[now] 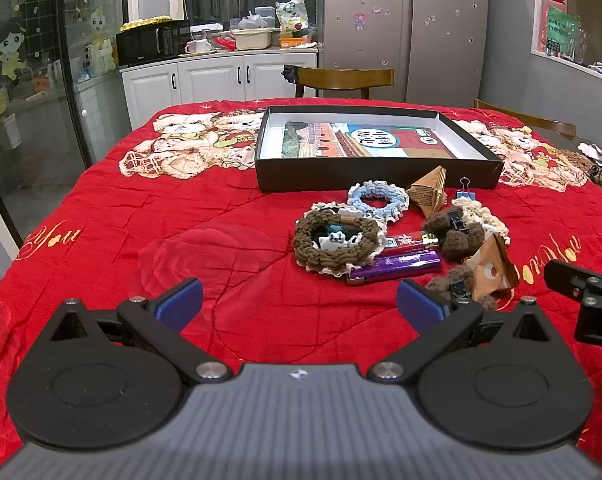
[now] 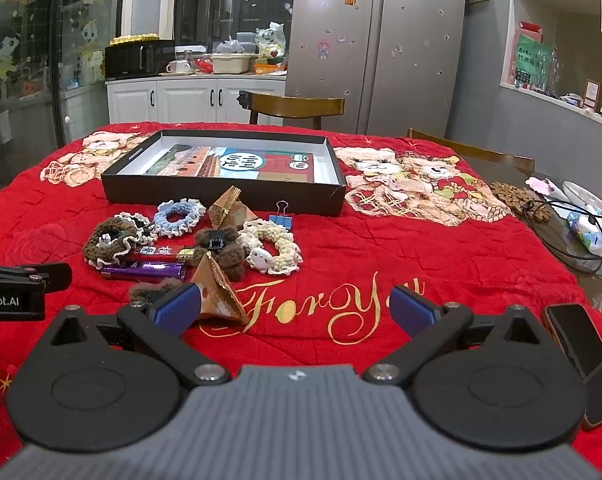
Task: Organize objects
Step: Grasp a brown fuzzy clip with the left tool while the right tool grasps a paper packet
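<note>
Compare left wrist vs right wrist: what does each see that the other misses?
Left wrist only: the left gripper, open over bare red cloth, nothing between its jaws.

Right wrist only: a phone at the table's right edge, a wooden trivet, and the right gripper, open and empty.

Both: the open black box holding a printed sheet, the blue scrunchie, brown scrunchie, purple lighter and blue binder clip.

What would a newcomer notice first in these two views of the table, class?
The bright red blanket with teddy-bear prints covers the whole table. In its middle lies a jumble of small things: crocheted scrunchies, a purple lighter, folded brown paper packets and a blue binder clip. Just behind them sits an open black box with a colourful book inside; both hand-held grippers are open.
</note>
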`<action>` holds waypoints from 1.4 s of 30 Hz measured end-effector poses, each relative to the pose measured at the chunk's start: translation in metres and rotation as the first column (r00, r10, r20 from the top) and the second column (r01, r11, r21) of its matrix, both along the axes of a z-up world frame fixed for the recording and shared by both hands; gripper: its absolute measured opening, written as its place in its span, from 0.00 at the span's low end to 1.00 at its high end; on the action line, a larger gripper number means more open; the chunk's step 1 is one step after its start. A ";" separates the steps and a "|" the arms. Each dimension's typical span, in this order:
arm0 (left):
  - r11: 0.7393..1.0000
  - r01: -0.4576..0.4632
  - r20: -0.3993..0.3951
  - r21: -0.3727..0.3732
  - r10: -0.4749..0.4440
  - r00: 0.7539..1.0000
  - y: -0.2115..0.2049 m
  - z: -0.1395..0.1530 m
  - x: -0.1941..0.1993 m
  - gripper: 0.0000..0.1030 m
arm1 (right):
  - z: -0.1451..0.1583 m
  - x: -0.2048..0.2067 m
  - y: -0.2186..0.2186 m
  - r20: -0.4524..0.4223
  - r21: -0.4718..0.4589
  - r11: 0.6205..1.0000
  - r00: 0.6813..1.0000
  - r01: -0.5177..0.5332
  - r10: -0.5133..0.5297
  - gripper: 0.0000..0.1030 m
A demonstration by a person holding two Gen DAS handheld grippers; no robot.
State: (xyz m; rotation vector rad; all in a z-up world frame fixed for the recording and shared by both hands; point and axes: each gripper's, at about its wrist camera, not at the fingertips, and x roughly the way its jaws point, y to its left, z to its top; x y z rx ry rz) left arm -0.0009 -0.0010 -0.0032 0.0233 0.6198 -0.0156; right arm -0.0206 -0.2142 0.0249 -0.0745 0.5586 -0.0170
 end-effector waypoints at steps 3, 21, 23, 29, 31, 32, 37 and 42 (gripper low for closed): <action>1.000 0.004 -0.003 0.000 -0.004 1.000 -0.001 0.000 0.001 1.00 | 0.000 0.000 0.000 0.000 0.000 1.000 1.000 0.001 -0.001 1.00; 0.992 0.122 -0.023 -0.011 -0.123 0.992 -0.018 -0.006 0.003 1.00 | -0.004 0.001 -0.021 0.003 -0.004 0.999 0.999 0.043 -0.043 1.00; 0.987 0.157 -0.027 -0.016 -0.158 0.987 -0.024 -0.009 0.005 1.00 | -0.005 0.001 -0.025 0.009 -0.006 0.999 0.999 0.044 -0.044 1.00; 0.965 0.258 -0.050 -0.054 -0.261 0.964 -0.041 -0.020 0.014 1.00 | -0.007 0.002 -0.034 0.006 -0.006 1.000 1.000 0.029 -0.029 1.00; 0.956 0.284 -0.053 -0.073 -0.288 0.956 -0.046 -0.022 0.016 1.00 | -0.007 0.002 -0.038 0.002 0.015 1.000 1.000 0.025 -0.025 1.00; 0.951 0.297 -0.052 -0.083 -0.302 0.952 -0.048 -0.022 0.017 1.00 | -0.007 0.002 -0.040 0.003 0.022 0.999 1.000 0.025 -0.025 1.00; 0.937 0.325 -0.055 -0.127 -0.334 0.941 -0.059 -0.025 0.025 1.00 | -0.007 0.003 -0.048 0.004 0.044 0.999 1.000 0.024 -0.024 1.00; 0.943 0.315 -0.073 -0.109 -0.324 0.943 -0.069 -0.032 0.038 1.00 | -0.008 0.003 -0.054 0.009 0.057 0.998 1.000 0.029 -0.029 1.00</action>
